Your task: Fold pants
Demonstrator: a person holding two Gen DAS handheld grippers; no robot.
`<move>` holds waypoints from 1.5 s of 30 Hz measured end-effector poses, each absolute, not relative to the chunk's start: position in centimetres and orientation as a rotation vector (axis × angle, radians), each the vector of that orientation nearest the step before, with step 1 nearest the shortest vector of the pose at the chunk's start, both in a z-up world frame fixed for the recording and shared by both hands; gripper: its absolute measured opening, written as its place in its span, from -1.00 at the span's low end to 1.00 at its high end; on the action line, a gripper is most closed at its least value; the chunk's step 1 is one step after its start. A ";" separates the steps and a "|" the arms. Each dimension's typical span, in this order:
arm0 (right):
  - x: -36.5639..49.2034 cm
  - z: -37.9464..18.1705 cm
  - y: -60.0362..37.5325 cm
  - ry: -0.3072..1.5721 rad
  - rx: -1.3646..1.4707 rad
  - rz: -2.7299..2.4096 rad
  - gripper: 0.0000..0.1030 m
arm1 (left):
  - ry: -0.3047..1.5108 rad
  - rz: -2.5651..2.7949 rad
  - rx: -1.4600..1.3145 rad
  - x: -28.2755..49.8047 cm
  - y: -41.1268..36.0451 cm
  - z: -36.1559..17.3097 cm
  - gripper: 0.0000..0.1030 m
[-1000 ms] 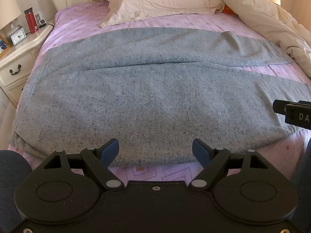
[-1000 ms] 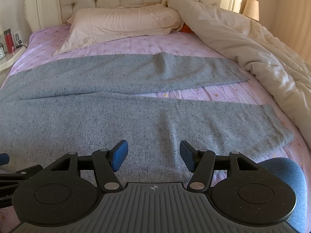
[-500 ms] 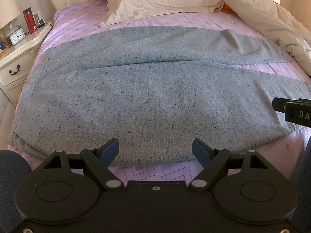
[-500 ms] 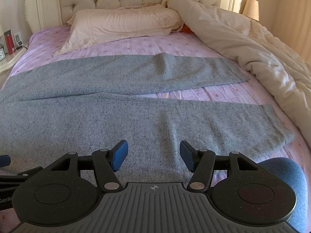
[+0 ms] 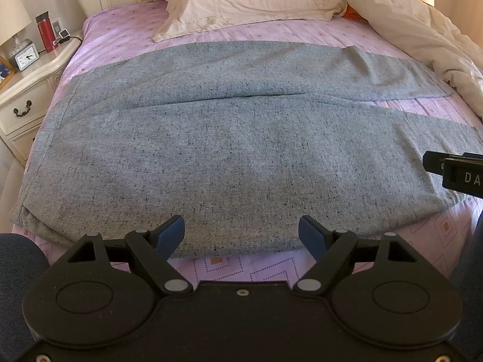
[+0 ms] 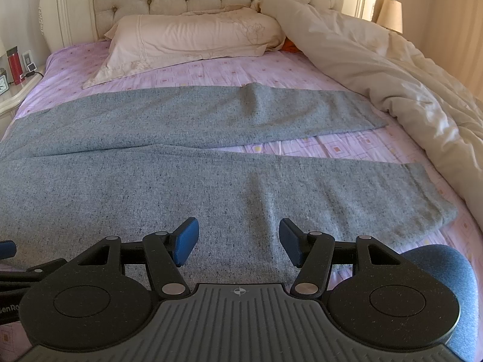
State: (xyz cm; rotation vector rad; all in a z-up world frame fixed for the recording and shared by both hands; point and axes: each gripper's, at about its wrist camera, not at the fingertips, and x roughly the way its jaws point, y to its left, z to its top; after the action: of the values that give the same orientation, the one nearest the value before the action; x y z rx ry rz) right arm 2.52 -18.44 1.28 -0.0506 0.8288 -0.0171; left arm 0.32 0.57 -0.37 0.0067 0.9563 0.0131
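Grey pants (image 5: 229,138) lie flat across the bed's pink patterned sheet (image 5: 120,30), unfolded, waist end toward the left edge, both legs running right. In the right wrist view the far leg (image 6: 211,114) and near leg (image 6: 332,193) part into a narrow V, sheet visible between them; the near leg's hem sits near the right edge of the bed.

Left gripper (image 5: 241,232): jaws spread wide, nothing between the blue pads, poised over the near edge of the pants at the seat area. Not touching the cloth as far as can be seen.

Right gripper (image 6: 238,238): jaws likewise released, empty, above the near leg.

Cream pillow (image 6: 193,42) at the far end; bunched cream duvet (image 6: 392,84) on the right, just beside the far leg's hem. Nightstand (image 5: 27,90) at left.
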 end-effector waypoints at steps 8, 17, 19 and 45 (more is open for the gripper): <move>3.5 1.2 -18.9 0.875 0.002 -0.012 0.11 | 0.971 0.002 -0.043 0.7 1.3 0.1 0.59; 6.9 0.9 -21.8 0.962 0.178 -0.023 0.04 | 0.956 0.009 -0.074 2.9 2.2 1.3 0.59; 8.0 1.0 -22.2 0.956 0.165 -0.035 0.02 | 0.964 0.007 -0.080 4.0 2.4 1.2 0.59; 29.4 -4.6 -26.1 0.913 0.103 -0.133 -0.19 | 1.044 0.086 -0.022 14.1 1.7 -4.4 0.70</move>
State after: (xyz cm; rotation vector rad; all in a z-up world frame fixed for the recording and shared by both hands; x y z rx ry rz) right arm 29.43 -26.08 -4.56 0.1029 0.9134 -0.1329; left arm 14.13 1.72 -4.37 -0.0223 1.0439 0.0857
